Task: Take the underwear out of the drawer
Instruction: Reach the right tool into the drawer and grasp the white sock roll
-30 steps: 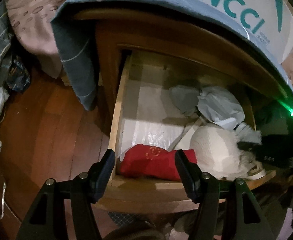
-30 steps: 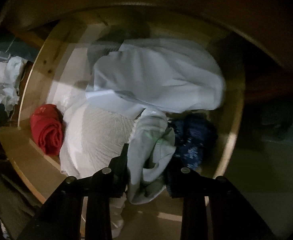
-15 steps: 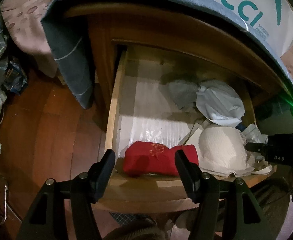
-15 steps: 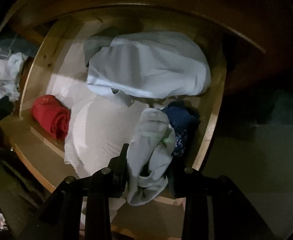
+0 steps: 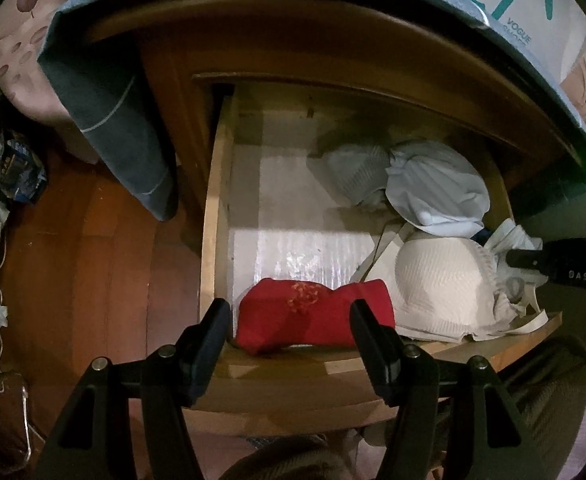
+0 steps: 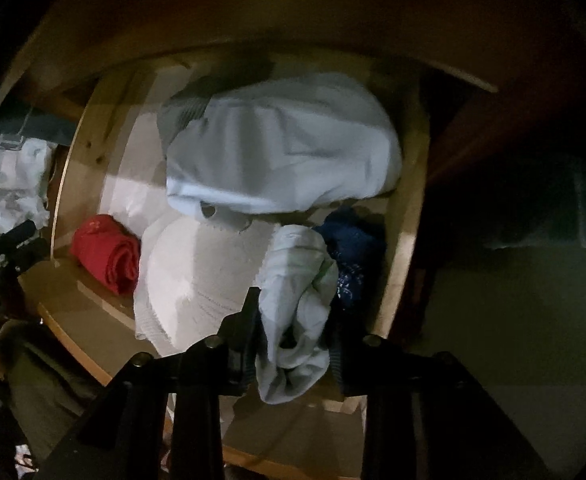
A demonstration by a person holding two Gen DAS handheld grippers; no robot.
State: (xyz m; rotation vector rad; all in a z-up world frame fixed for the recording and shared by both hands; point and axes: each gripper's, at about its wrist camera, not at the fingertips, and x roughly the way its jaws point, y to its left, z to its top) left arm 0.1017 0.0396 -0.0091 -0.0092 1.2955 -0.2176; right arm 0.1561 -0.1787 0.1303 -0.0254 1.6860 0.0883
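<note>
wooden drawer point(image 6: 407, 216) below you: your right gripper point(image 6: 293, 336) clamps pale underwear point(image 6: 293, 300) above it; your left gripper point(image 5: 289, 332) gapes empty.

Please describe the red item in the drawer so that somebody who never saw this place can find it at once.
Look into the open wooden drawer of the cabinet. At its front left corner lies a rolled red garment with a small orange pattern, beside the cream bra. It is the only red piece among pale and blue ones.

place: home bedroom | evidence: wooden nightstand drawer point(image 5: 213, 216) of folded underclothes point(image 5: 439, 188) (bras, socks) | bedding point(image 5: 109, 120) hanging beside it | wood floor point(image 5: 93, 260)
</note>
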